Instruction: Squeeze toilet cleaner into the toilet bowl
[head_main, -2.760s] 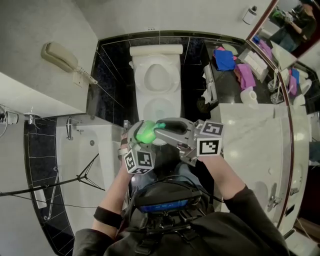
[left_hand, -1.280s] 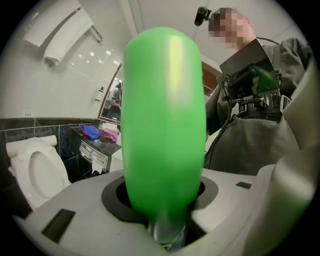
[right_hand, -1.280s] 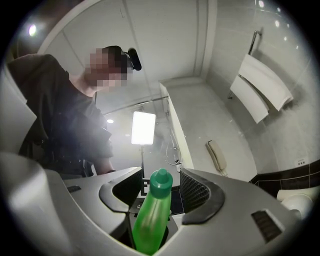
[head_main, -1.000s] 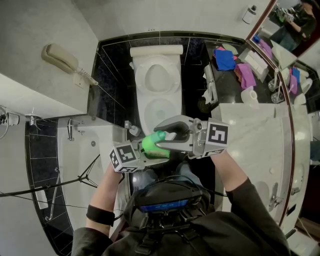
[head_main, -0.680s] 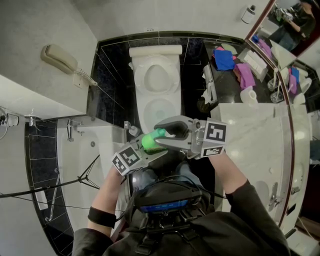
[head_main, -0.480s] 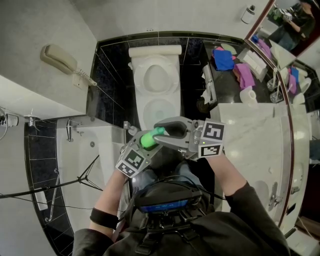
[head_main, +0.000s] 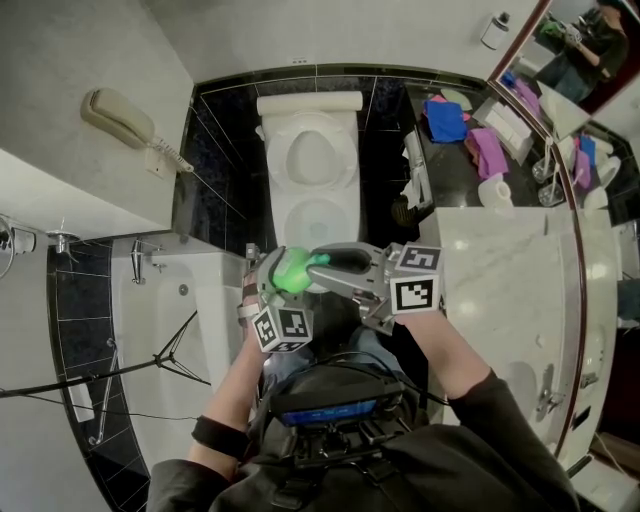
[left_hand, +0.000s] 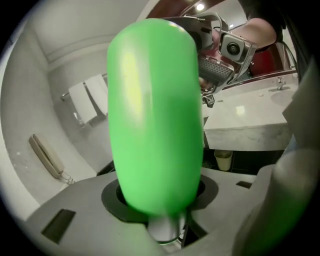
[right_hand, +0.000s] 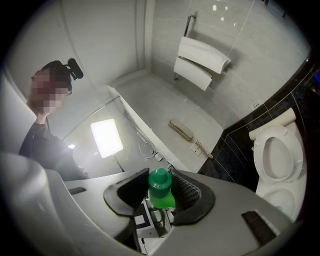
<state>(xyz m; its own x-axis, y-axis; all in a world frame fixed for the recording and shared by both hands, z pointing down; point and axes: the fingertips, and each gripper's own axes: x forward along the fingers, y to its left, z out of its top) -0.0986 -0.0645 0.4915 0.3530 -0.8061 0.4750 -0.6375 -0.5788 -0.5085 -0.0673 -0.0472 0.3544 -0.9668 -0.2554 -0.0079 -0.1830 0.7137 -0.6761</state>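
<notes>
Bottle-opening, not squeezing, is my reading of the step in hand. The green bottle (head_main: 290, 270) hangs in the air just in front of the person, short of the toilet (head_main: 290, 212), and its cap (right_hand: 160, 182) is on.

The bottle lies roughly level, body toward the person's left and cap toward the right. Its body is a smooth, glossy, bright green oblong with rounded ends, and the side that faces the left gripper view carries no label. The cap is a darker green, domed on top, above a paler green shoulder.

The left gripper (left_hand: 159, 202) is clenched round the body, which fills the space between its jaws. The right gripper (right_hand: 159, 197) has its dark pads closed on either side of the cap, so each tool grasps one end.

The next move probably calls for a twist of the cap against a steady hold on the body. That hold should be firm enough to stop the bottle turning, but gentle enough that the plastic does not spurt cleaner as it opens. Only after that would the bottle go forward and tip over the bowl.

Farther out, a wall telephone (head_main: 125, 118) hangs to the left and a pale marble counter (head_main: 500, 270) runs along the right.
</notes>
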